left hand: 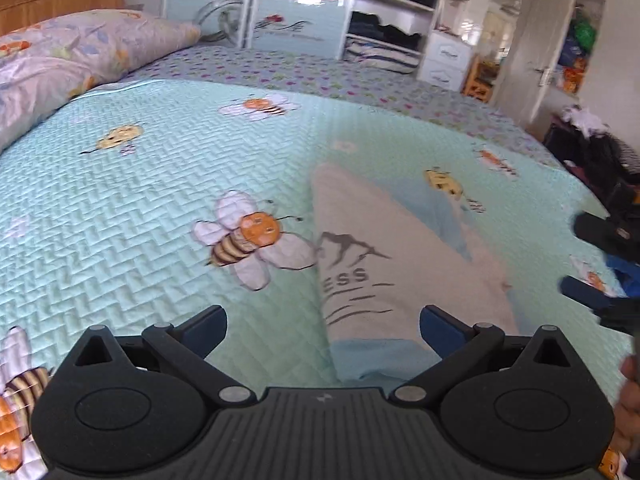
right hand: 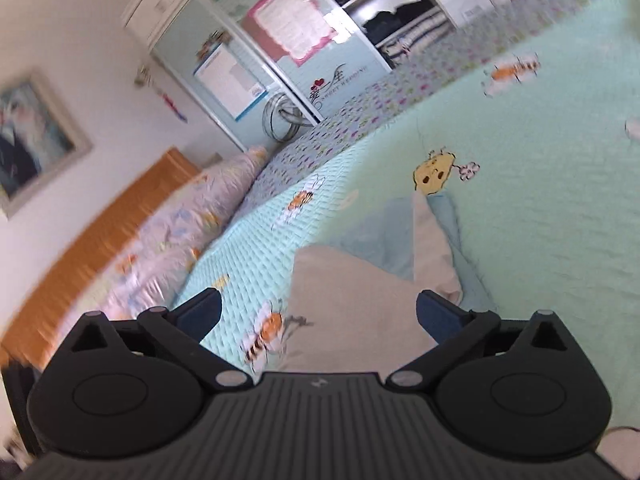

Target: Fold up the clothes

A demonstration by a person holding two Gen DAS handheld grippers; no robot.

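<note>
Garment: a white and pale-blue shirt [left hand: 400, 264] lies partly folded on the bed's bee-print quilt [left hand: 140, 184], narrowed to a long strip with a blue sleeve edge showing on its far side.
Left tool [left hand: 323, 326]: jaws wide apart, nothing between the pads, held above the near end of the shirt.
Right tool [right hand: 318, 310]: jaws at their widest, empty, above the shirt [right hand: 360, 300] (this view is tilted and blurred, so fine detail is lost).
Risk, fold springing back: with neither tool holding the cloth, the loose upper layer could, I judge, slide or reopen.
Risk, wrong layer: a next pinch near the blue edge might catch only one layer, or the quilt with it, and drag the strip askew.
Risk, blur: a quick right-hand approach could land off the edge.
Writing on shirt: the letters "ESS" under a mountain graphic; the rest is folded out of sight.
Writing on wardrobe door [right hand: 344, 80]: a decal, too blurred to read with confidence.
Posters: text illegible.
</note>
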